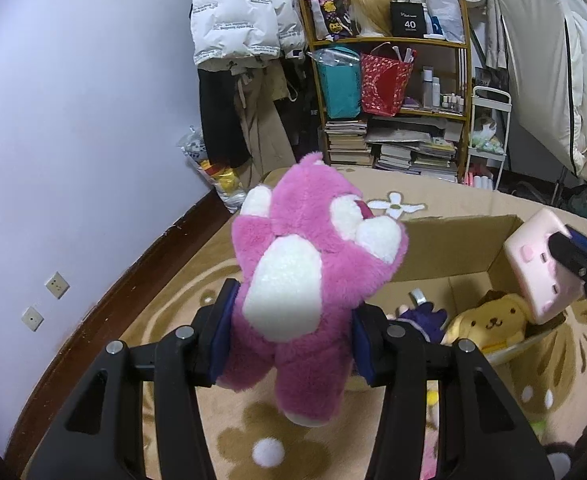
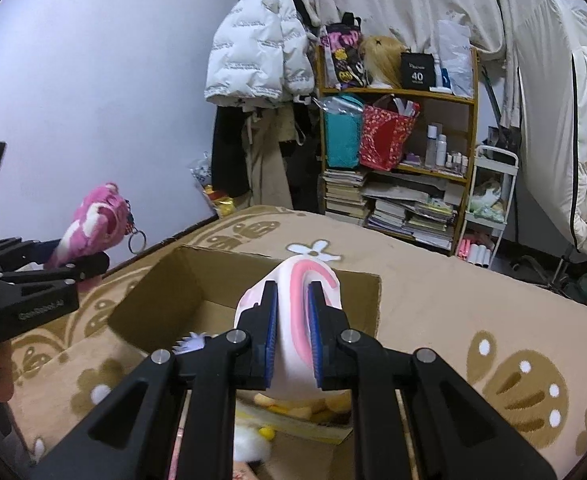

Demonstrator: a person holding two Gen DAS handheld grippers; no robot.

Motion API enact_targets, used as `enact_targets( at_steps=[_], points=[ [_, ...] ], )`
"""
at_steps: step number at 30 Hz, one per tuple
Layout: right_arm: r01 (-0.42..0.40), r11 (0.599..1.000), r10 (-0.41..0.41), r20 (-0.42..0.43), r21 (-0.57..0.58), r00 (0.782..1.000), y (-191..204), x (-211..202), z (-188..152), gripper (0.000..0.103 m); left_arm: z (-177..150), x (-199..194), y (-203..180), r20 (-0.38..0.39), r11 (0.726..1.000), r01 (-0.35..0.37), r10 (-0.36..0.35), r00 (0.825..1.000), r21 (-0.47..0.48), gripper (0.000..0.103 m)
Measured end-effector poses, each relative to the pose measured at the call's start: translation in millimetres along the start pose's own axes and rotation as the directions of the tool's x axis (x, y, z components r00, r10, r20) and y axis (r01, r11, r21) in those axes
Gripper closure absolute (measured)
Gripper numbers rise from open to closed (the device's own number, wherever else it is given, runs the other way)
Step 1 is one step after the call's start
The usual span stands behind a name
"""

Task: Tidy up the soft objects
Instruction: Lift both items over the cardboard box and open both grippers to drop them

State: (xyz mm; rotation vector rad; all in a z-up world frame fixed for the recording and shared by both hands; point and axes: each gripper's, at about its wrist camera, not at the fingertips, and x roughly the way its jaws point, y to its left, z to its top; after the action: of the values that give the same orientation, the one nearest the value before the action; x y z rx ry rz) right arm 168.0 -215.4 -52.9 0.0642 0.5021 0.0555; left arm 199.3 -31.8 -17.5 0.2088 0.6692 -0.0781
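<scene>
L gripper (image 1: 293, 328) was clamped on the pink bear plush (image 1: 305, 280) round its belly, jaws pressed into the fur, bear held in the air w/ the carpet (image 1: 453, 196) under it, left of the cardboard box (image 1: 453, 248). R gripper (image 2: 293, 332) was clamped on a pale pink pig plush (image 2: 293, 320), jaws close together w/ the plush squeezed between, held over the open box. Box already had a yellow dog plush (image 1: 489, 320) and a purple plush (image 1: 425, 316) inside; one more white/yellow toy showed near the box's front, prob. half out, hard to tell.

Step in hand, as I read it: drop both toys in the box. To do it well, lower the pig over the free floor at the back of the box, not onto the dog, then open. Bring the bear over the rim before opening, low enough that it doesn't bounce out. Mind the bear's keyring (image 2: 137, 240) snagging on the box wall. One hand at a time so the grippers don't bump.
</scene>
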Motion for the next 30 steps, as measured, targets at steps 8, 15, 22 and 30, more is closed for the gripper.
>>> enact_targets(
  at_steps=[8, 15, 22, 30],
  points=[
    [0.002, 1.000, -0.001, -0.044, 0.022, 0.999, -6.8, 17.8, -2.2, 0.083, 3.2, 16.0, -22.9, -0.031, 0.999, 0.038, -0.038, 0.999, 0.021, 0.053],
    [0.017, 1.000, -0.016, -0.031, 0.023, 0.999, -8.4, 10.1, 0.0, 0.067, -3.8, 17.7, -27.7, -0.044, 0.999, 0.038, -0.036, 0.998, 0.038, 0.031],
    [0.020, 0.998, -0.019, -0.018, 0.057, 1.000, -9.5, -9.2, 7.3, 0.028, 0.5, -1.6, -26.2, -0.033, 0.999, 0.022, -0.021, 0.999, 0.030, 0.007],
    [0.021, 0.996, -0.021, 0.004, 0.086, 1.000, -6.0, -43.3, 15.2, 0.000, 1.6, -37.1, -10.4, -0.017, 1.000, 0.018, -0.018, 1.000, -0.002, 0.001]
  ],
)
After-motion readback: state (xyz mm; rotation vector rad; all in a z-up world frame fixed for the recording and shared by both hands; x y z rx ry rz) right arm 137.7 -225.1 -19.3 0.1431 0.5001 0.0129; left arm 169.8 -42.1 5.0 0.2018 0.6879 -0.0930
